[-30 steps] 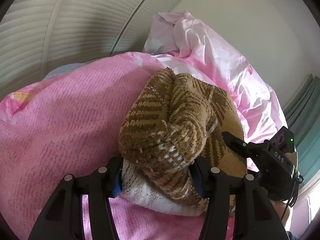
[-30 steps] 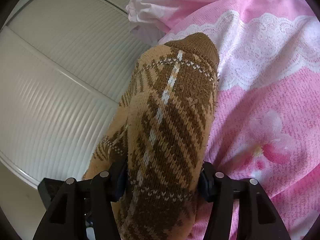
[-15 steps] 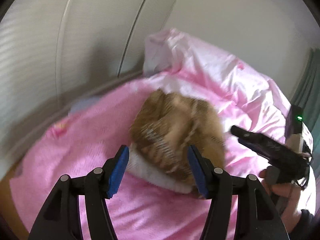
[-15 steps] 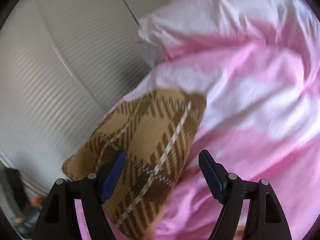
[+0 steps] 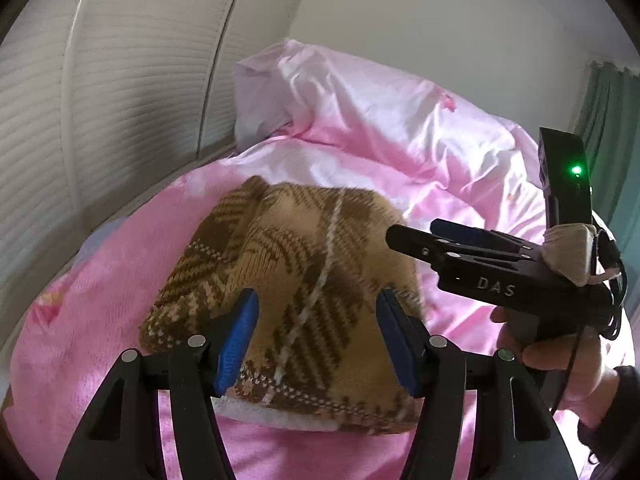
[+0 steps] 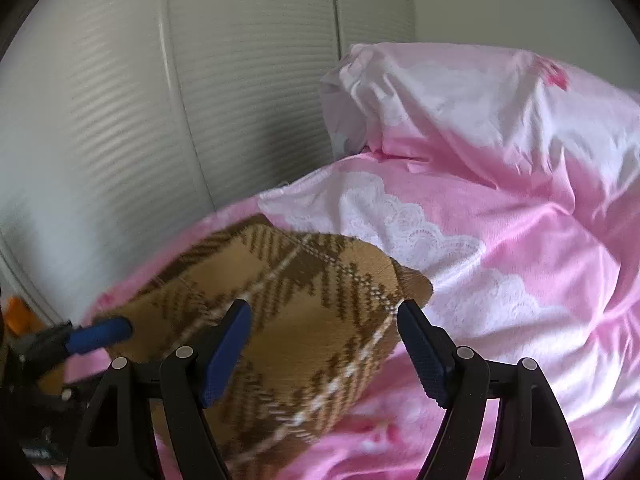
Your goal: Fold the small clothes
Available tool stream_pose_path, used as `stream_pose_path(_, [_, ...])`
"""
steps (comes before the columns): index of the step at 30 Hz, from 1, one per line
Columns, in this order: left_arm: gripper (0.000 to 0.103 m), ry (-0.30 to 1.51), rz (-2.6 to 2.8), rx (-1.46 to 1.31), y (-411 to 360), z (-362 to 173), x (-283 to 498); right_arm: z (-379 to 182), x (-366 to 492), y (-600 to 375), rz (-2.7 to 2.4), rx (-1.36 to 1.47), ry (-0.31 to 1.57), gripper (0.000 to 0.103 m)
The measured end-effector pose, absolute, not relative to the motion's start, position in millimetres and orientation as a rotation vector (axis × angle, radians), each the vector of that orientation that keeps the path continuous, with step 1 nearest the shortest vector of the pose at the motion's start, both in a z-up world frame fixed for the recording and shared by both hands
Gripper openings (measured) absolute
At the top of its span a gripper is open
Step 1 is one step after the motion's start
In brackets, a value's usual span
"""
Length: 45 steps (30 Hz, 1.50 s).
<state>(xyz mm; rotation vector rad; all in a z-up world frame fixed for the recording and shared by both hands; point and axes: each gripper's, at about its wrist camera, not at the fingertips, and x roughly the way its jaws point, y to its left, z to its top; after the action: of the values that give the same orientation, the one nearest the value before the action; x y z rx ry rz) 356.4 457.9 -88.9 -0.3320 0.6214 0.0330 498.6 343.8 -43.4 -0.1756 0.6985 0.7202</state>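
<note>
Close up, both the left tool (image 5: 316,340) and the right tool (image 6: 324,348) stand open and grip nothing, their blue pads clear of the brown plaid knit garment (image 5: 304,280) lying folded on the pink bedcover (image 5: 100,300), with a crumpled pink quilt (image 6: 500,128) beyond.

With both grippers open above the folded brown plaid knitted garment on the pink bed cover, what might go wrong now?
1. The folded brown plaid knitted garment looks bulky and humped; with the left gripper and right gripper both open and off it, the fold may spring open.
2. It lies on a soft, uneven pink bed cover, so it may slump or roll.
3. The right gripper's fingers hover close above the knit and might snag it.
</note>
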Motion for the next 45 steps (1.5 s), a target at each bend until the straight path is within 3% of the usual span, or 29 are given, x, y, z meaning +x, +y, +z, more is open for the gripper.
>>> stream_pose_path(8, [0.056, 0.645, 0.064, -0.379, 471, -116, 363, -75, 500, 359, 0.735, -0.269, 0.721, 0.076])
stream_pose_path(10, [0.051, 0.646, 0.064, -0.395, 476, -119, 363, -84, 506, 362, 0.715, -0.280, 0.753, 0.080])
stream_pose_path(13, [0.052, 0.645, 0.077, -0.370, 470, -113, 362, -91, 513, 358, 0.709, -0.231, 0.793, 0.082])
stream_pose_path(15, [0.058, 0.651, 0.096, -0.305, 457, -102, 360, -86, 510, 355, 0.701, -0.219, 0.775, 0.083])
stream_pose_path(19, [0.085, 0.632, 0.148, -0.238, 435, -80, 346, -67, 489, 345, 0.660, -0.244, 0.696, 0.083])
stream_pose_path(29, [0.091, 0.601, 0.202, -0.157, 370, -10, 280, 6, 405, 253, 0.588, -0.149, 0.589, 0.083])
stream_pose_path(33, [0.096, 0.570, 0.180, -0.125, 320, 15, 243, 33, 357, 194, 0.518, -0.133, 0.546, 0.084])
stream_pose_path(45, [0.097, 0.518, 0.013, -0.063, 145, 58, 134, 84, 185, -22, 0.290, -0.040, 0.493, 0.084])
